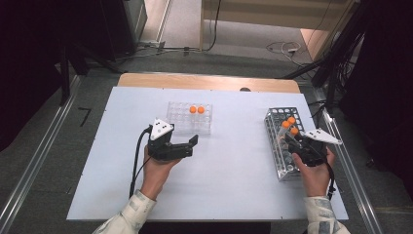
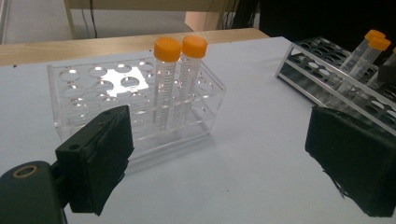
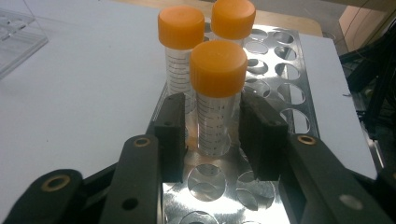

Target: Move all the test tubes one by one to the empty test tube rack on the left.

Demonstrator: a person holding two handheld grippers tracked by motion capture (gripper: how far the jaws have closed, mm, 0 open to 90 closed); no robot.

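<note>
The nearest tube (image 3: 217, 98) stands upright in the metal rack (image 1: 283, 141) at the table's 3 o'clock edge, long axis vertical. The right gripper (image 3: 212, 135) brackets it – jaws narrow, one pad on each side, though contact cannot be confirmed; the tube's foot is hidden inside the rack. Two more capped tubes stand just behind at 12 o'clock. The left gripper (image 1: 187, 146) rests wide and empty near the clear rack (image 1: 190, 118), which holds two tubes.

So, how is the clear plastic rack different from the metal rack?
The clear plastic rack is see-through and holds two orange-capped tubes; the metal rack is shiny wire and holds three. The right tongs flank one tube in the metal rack; the left tongs stand open short of the plastic one.
</note>
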